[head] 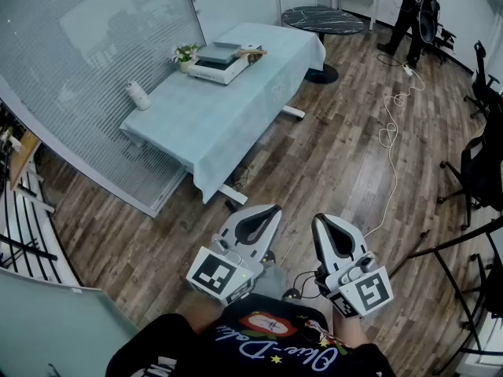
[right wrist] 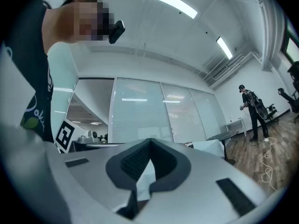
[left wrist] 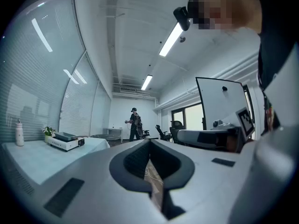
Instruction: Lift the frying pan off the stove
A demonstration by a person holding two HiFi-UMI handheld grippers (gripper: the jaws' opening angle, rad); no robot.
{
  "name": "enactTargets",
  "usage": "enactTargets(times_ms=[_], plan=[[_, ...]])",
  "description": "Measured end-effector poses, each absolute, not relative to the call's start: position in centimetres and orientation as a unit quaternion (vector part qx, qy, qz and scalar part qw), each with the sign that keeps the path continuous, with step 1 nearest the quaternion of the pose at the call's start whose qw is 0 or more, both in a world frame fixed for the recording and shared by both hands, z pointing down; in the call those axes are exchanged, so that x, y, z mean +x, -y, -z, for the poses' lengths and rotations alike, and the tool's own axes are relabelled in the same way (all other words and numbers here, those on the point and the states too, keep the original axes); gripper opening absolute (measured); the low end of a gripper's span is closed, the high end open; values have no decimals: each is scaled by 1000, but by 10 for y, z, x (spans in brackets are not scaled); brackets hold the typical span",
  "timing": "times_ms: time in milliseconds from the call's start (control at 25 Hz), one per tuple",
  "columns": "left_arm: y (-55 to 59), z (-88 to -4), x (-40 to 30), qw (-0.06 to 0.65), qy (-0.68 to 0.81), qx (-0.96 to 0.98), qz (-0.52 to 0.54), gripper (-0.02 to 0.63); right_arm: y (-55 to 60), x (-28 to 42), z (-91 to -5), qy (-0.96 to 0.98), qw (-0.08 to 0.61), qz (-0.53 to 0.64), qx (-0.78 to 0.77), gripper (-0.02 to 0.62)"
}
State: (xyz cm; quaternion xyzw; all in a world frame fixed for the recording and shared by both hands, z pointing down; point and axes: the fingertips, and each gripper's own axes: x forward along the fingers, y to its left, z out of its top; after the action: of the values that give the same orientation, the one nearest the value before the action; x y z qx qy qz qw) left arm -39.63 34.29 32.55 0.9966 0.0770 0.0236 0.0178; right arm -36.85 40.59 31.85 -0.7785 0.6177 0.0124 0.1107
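Observation:
A grey square frying pan (head: 218, 52) with a wooden handle sits on a white portable stove (head: 214, 71) at the far end of a table under a pale blue cloth (head: 204, 120). Both grippers are held close to my body, far from the table, over the wooden floor. My left gripper (head: 270, 209) is shut and holds nothing. My right gripper (head: 321, 219) is also shut and holds nothing. In the left gripper view the stove (left wrist: 65, 143) with the pan (left wrist: 62, 136) shows small at the left, past the closed jaws of my left gripper (left wrist: 150, 144). The right gripper view has my right gripper (right wrist: 149, 144) closed, level with the cloth edge (right wrist: 210, 147).
A white bottle (head: 137, 95) and a small potted plant (head: 185, 53) stand on the table. A round dark table (head: 323, 20) is behind it. A person (head: 413, 14) stands at the far right. A white cable (head: 389, 132) lies on the floor. Office chairs (head: 483, 163) line the right. Blinded glass walls run along the left.

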Motion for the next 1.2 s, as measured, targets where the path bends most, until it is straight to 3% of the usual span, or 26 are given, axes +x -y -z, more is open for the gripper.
enactTargets(times_ms=[200, 440, 1200], plan=[[-322, -329, -390, 14, -74, 997, -21, 5, -387, -360, -320, -620, 112, -14, -777, 0], [-301, -334, -386, 28, -69, 997, -23, 5, -377, -345, -322, -606, 177, -4, -776, 0], [-214, -342, -324, 57, -57, 997, -16, 5, -295, -283, -324, -625, 145, 16, -767, 0]])
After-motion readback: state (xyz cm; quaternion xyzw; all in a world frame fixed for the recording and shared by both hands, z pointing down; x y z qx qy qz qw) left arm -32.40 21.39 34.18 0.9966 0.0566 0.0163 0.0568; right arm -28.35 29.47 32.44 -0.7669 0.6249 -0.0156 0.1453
